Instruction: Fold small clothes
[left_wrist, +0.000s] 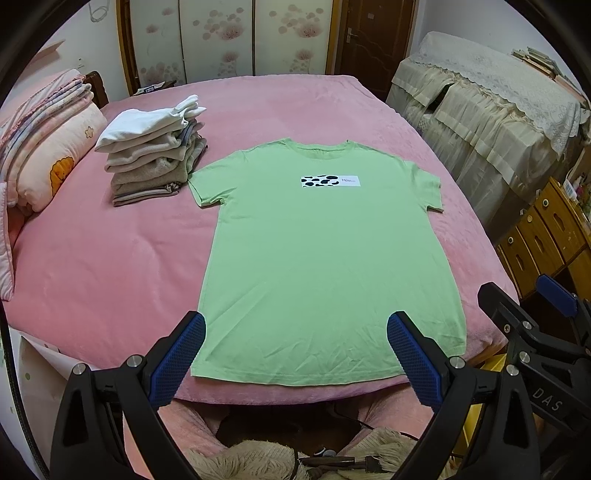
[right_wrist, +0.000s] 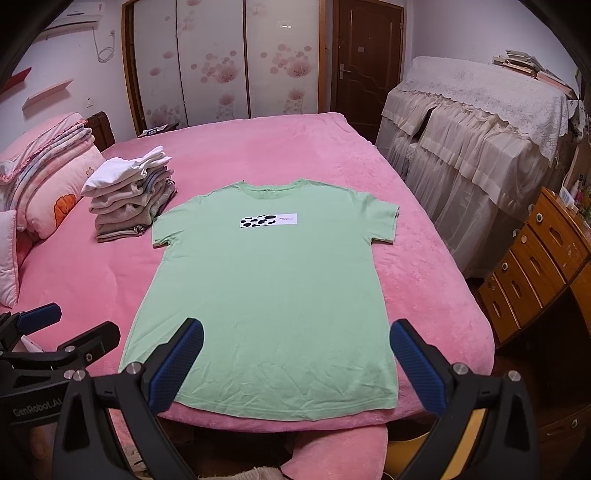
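Note:
A light green T-shirt (left_wrist: 321, 258) (right_wrist: 269, 295) lies spread flat, front up, on the pink bed, collar away from me and hem at the near edge. A white patch with black spots (left_wrist: 330, 181) (right_wrist: 269, 220) marks its chest. My left gripper (left_wrist: 295, 328) hovers open above the hem with nothing between its blue pads. My right gripper (right_wrist: 295, 336) also stands open over the hem, holding nothing. In the left wrist view the right gripper (left_wrist: 532, 306) shows at the right edge. The left gripper (right_wrist: 79, 321) shows at the left edge of the right wrist view.
A stack of folded clothes (left_wrist: 151, 155) (right_wrist: 129, 195) sits left of the shirt's sleeve. Pillows and folded bedding (left_wrist: 44, 140) (right_wrist: 44, 170) lie at the far left. A cloth-draped cabinet (left_wrist: 491, 122) and a wooden drawer unit (right_wrist: 535, 269) stand to the bed's right.

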